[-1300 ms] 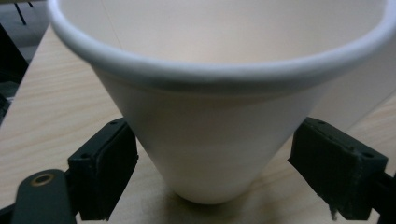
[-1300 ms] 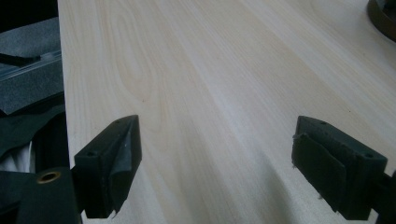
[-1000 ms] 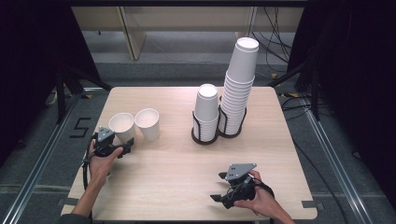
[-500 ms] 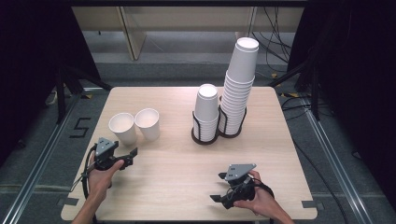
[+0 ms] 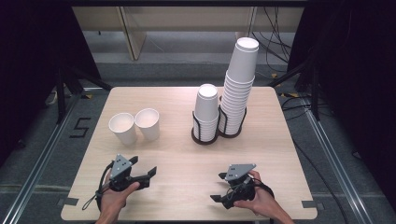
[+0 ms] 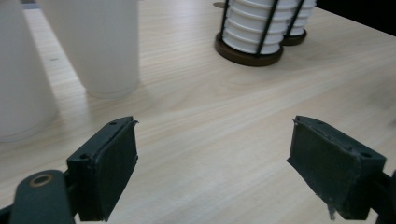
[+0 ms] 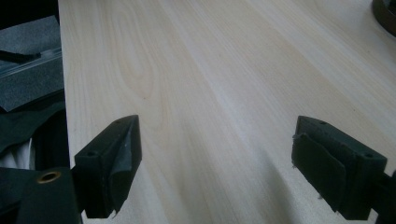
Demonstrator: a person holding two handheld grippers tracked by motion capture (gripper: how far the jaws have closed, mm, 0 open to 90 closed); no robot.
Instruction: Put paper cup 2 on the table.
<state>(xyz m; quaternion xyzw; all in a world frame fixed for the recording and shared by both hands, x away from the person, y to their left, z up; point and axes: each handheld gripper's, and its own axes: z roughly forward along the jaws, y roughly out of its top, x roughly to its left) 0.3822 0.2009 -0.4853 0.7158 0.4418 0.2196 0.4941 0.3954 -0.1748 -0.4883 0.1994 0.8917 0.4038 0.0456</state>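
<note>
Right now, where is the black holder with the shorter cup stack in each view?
High view: the shorter-stack holder stands right of centre, touching the taller-stack holder.
Left gripper view: at the top, right of centre.
Right gripper view: a dark rim in the top right corner may be a holder base; I cannot tell which.
Shared landmark: the pale wooden table.

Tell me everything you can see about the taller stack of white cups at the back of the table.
The taller stack of white cups is a column of many nested paper-looking cups, upside down, bottoms up. It leans slightly and stands in a black wire holder with a dark round base on the wooden table. A shorter stack in a like holder stands just left of it. Nothing else touches it.
</note>
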